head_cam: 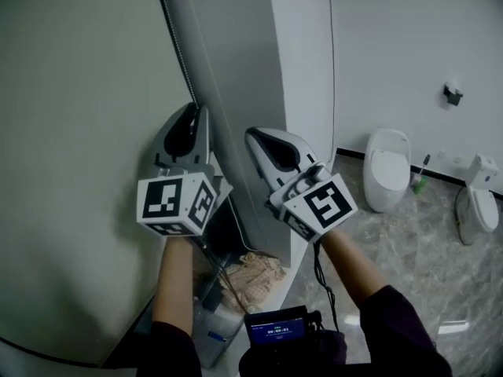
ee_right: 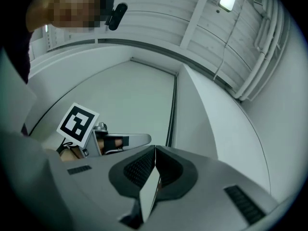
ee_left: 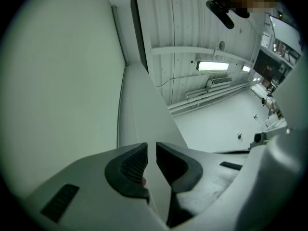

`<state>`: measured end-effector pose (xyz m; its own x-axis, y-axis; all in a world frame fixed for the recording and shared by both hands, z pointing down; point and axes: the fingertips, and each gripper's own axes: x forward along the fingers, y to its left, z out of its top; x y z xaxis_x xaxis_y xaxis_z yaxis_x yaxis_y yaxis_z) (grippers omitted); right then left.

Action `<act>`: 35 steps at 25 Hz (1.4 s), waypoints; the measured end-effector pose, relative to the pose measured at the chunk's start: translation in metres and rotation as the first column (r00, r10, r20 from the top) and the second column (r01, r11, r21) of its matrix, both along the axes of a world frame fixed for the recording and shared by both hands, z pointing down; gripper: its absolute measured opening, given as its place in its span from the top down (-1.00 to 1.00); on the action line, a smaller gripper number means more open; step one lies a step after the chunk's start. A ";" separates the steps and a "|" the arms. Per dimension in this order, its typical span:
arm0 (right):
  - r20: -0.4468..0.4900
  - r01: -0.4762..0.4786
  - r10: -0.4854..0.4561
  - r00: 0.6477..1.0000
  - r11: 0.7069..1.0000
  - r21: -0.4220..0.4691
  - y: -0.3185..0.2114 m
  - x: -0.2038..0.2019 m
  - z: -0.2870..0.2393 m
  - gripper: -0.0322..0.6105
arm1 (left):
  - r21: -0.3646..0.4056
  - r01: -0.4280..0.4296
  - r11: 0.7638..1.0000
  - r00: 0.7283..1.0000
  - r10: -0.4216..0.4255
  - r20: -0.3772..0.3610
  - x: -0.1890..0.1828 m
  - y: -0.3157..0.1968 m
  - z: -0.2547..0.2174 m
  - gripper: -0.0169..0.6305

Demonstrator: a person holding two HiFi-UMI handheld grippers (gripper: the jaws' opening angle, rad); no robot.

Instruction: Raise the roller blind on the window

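Head view: our left gripper (head_cam: 191, 112) meets the bead chain (head_cam: 178, 49) beside the lowered roller blind (head_cam: 78, 93), with our right gripper (head_cam: 254, 136) alongside.

Left gripper view: jaws nearly pressed together, and we see no chain between them.

Right gripper view: jaws pressed together, empty.

We judge we are still seeking a grip. Next, we pinch the chain and pull.

The only writing I can find is on the small blue-lit screen (head_cam: 277, 329) of the dark device at the person's chest: a single row of pale digits, perhaps a running timer, too small to read for certain. The marker cube (head_cam: 177, 203) up-left of that screen and the one up-right (head_cam: 318, 206) carry black-and-white square patterns only, no letters or numbers.
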<state>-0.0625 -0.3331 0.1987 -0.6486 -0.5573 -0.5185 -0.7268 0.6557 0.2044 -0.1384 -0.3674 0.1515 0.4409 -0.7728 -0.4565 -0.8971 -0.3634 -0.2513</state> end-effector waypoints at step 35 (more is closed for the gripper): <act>0.014 0.094 -0.099 0.995 0.978 0.185 -0.019 -0.002 -0.229 0.75 | -0.039 0.079 0.996 0.997 -0.080 -0.025 0.005 -0.078 -0.152 0.88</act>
<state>-0.0646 -0.3522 -0.0304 -0.6816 -0.3865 -0.6213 -0.6677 0.6758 0.3122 -0.1333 -0.4455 -0.0001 0.3659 -0.8217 -0.4369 -0.9295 -0.2998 -0.2146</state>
